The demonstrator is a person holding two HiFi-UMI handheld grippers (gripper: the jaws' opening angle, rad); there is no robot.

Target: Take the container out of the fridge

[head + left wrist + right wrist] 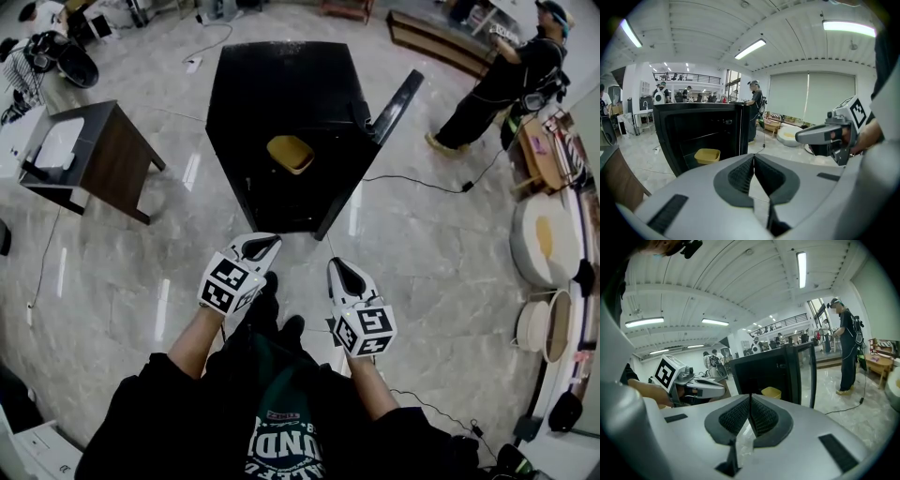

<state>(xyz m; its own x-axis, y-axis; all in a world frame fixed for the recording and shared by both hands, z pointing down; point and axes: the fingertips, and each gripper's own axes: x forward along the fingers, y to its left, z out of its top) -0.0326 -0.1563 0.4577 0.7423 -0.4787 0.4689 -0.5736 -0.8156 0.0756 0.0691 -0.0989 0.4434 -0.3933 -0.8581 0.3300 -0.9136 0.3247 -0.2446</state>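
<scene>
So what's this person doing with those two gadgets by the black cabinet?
A person stands facing a black fridge whose door is swung open. A yellow container sits inside, untouched. The person holds a left gripper and a right gripper short of the fridge, both with jaws closed on nothing. The container has not been reached yet.

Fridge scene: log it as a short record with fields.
fridge: black, door open
container: yellow, inside the fridge
left claw: shut, empty, short of the fridge
right claw: shut, empty, short of the fridge
task state: container not yet taken out
</scene>
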